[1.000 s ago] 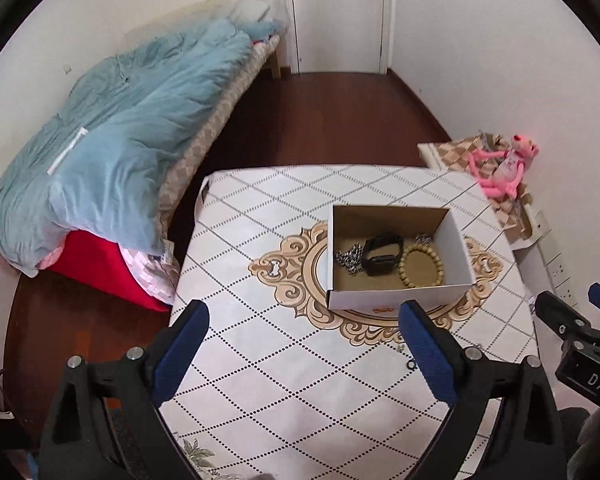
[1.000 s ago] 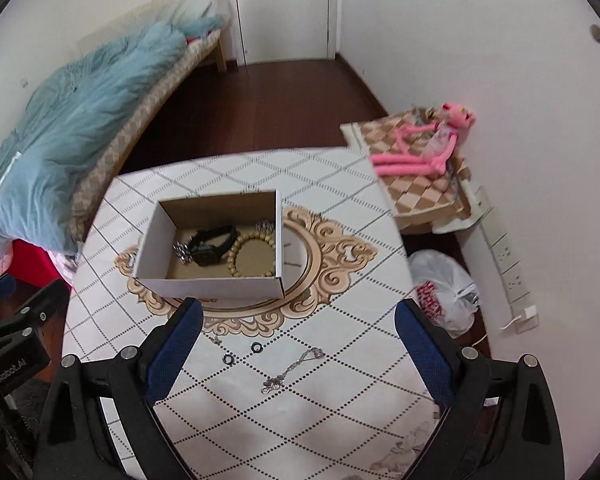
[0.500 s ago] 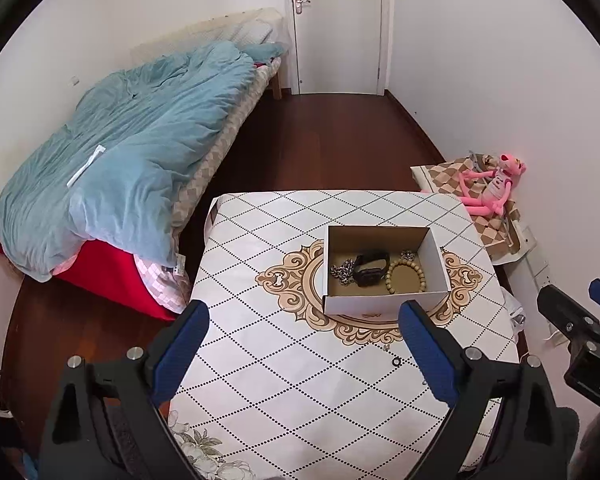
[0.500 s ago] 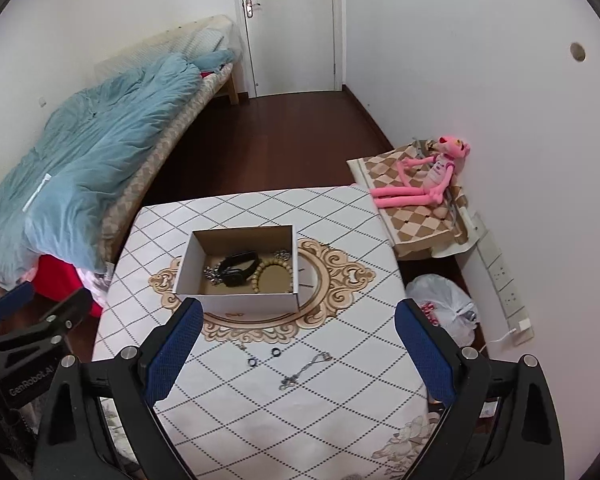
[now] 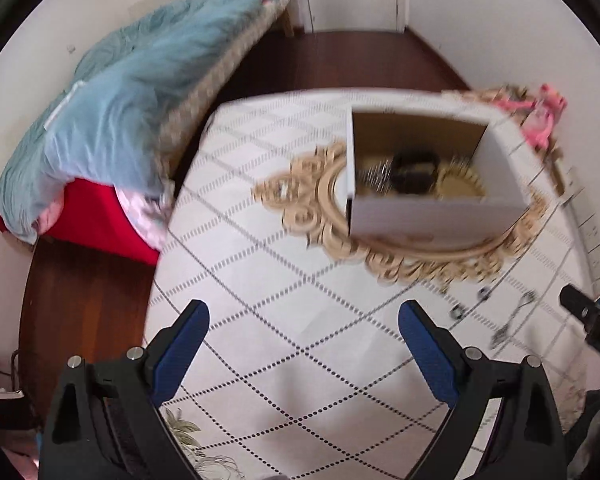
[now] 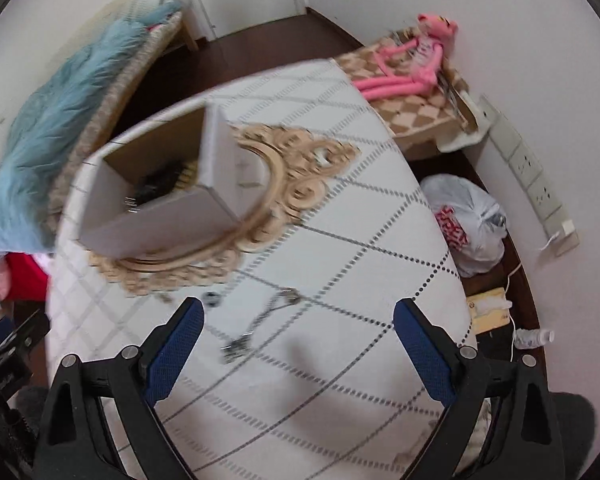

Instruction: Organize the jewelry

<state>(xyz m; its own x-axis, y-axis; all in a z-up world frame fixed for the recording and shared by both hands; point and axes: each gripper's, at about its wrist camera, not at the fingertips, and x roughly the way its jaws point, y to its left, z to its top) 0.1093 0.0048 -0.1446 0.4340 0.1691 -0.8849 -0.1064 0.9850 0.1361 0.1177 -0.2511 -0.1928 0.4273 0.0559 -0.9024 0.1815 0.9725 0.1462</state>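
While both sets of jaws stood wide apart and empty, the right gripper [image 6: 296, 332] hung over a loose chain [image 6: 260, 322] on the counter [image 6: 360, 240], lying diagonally toward the box [image 6: 172, 216]; light, limp and probably slippery, it looked best pinched mid-length.

Blue duvet [image 5: 112, 120] on bed, pink plush toy [image 6: 416, 60], white plastic bag [image 6: 466, 224] on floor
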